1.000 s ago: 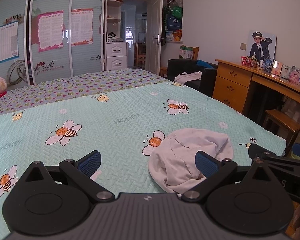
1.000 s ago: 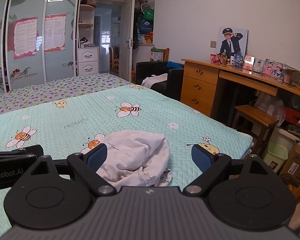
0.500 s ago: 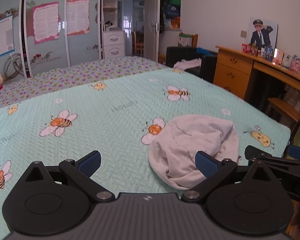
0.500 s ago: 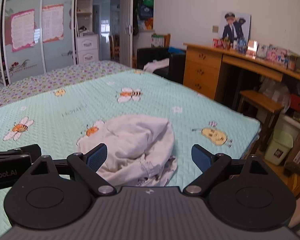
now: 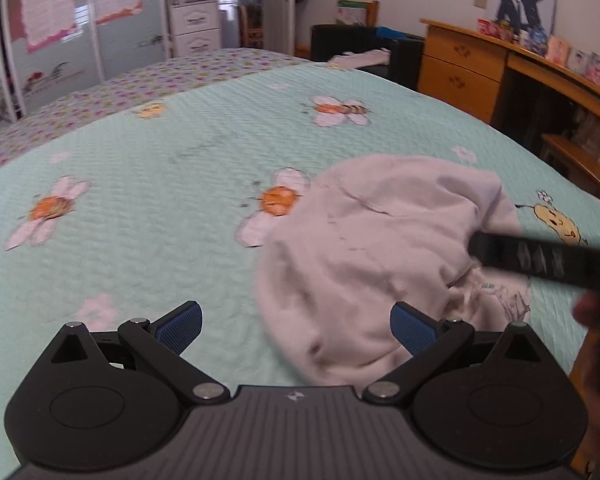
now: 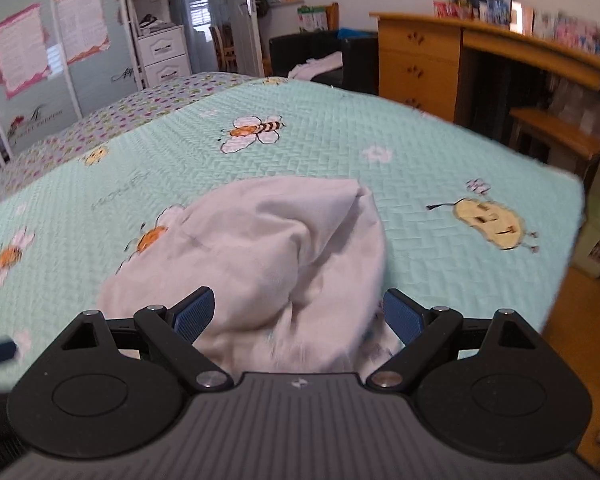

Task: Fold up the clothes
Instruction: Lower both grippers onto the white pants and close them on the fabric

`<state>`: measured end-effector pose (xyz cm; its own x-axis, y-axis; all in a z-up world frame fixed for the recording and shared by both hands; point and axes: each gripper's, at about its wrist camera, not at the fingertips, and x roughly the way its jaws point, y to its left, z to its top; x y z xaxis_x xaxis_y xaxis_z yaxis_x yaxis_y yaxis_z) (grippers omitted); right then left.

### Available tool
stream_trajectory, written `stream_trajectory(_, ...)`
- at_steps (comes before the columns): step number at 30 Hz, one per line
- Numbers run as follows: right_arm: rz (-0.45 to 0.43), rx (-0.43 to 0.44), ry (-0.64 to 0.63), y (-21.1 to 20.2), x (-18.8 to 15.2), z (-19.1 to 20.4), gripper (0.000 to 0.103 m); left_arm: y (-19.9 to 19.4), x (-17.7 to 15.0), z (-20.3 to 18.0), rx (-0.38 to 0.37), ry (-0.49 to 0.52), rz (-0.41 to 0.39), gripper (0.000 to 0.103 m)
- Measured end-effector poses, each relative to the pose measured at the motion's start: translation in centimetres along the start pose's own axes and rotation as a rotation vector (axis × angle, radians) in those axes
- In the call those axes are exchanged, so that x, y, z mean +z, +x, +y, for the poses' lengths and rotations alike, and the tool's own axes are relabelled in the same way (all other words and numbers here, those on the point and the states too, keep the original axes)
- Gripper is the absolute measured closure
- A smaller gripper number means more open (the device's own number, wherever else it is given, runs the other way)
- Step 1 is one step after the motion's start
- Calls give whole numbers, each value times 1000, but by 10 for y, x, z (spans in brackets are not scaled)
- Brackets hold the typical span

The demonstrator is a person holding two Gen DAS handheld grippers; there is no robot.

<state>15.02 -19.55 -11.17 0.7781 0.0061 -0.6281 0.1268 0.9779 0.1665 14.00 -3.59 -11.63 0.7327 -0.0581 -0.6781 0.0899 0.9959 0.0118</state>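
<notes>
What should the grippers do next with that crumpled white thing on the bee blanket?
Probably lower the right gripper onto the near edge of the white garment and close. Both it and the left gripper are open and hold nothing, and the garment lies bunched on the bedspread, so it needs spreading first.

**My count of the bed**

I see one crumpled white garment (image 5: 384, 248) lying near the bedspread's (image 5: 180, 200) right front corner. My two claws are over it: the left gripper (image 5: 296, 326) and the right gripper (image 6: 298, 314), two blue pads each. On the bedspread I count three orange bees and one yellow one in the right view.
</notes>
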Motion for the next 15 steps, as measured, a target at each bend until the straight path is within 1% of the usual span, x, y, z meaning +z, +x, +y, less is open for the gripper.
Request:
stream_trajectory(4, 48, 70, 79, 43, 14, -12, 12, 34, 0, -18, -59, 26, 27, 0)
stream_trajectory(5, 75, 74, 86, 54, 14, -12, 12, 44, -1, -21, -61, 29, 45, 0)
stream_trajectory(7, 129, 83, 98, 76, 14, -12, 12, 64, -6, -24, -55, 20, 106, 0)
stream_trajectory(8, 147, 86, 103, 84, 12, -12, 12, 74, -9, -25, -52, 15, 133, 0)
stream_trajectory(9, 157, 86, 106, 90, 9, -12, 12, 79, -12, -25, -52, 3, 143, 0)
stream_trajectory(11, 146, 93, 93, 93, 2, -13, 11, 77, -20, -28, -40, 19, 100, 0)
stream_trajectory(13, 136, 99, 53, 93, -2, -12, 11, 74, -28, -32, -29, 41, 45, 0)
stream_trajectory(15, 131, 109, -4, 92, -5, -10, 10, 71, -31, -31, -26, 24, 29, 0)
